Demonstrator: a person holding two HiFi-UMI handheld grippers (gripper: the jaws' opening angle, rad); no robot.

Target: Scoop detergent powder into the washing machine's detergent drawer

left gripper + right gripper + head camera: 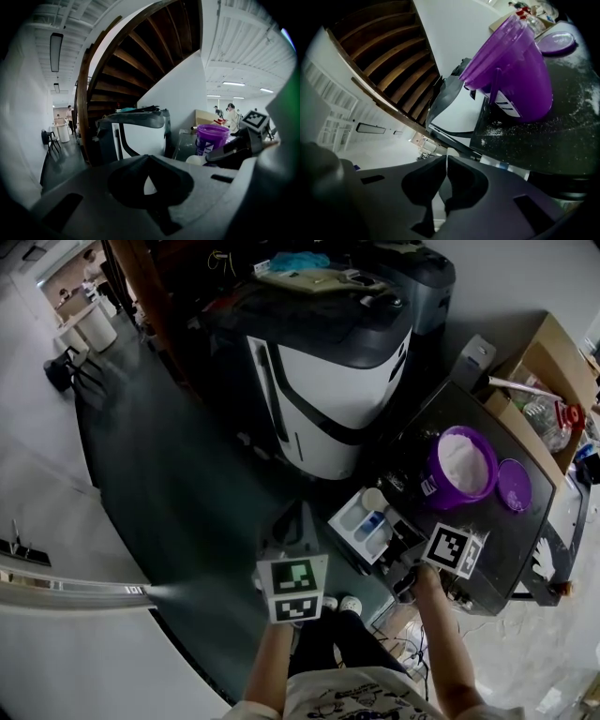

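The white detergent drawer [343,521] stands pulled out beside the dark table, in front of the washing machine [328,381]. My right gripper [398,526] is shut on the handle of a white scoop [373,498], whose cup hangs over the drawer. In the right gripper view the scoop [449,152] shows as a white sliver pinched at that gripper [446,157]. The purple tub [459,465] full of white powder stands on the table just beyond, its lid [514,484] lying beside it. My left gripper [294,519] hangs shut and holds nothing, left of the drawer; its tips [149,158] meet.
Spilled powder dusts the dark table [567,136]. An open cardboard box [544,371] with bottles stands behind the table at right. A wooden staircase [140,56] rises behind the washing machine [140,136]. Dark floor stretches to the left. People stand far off in the background.
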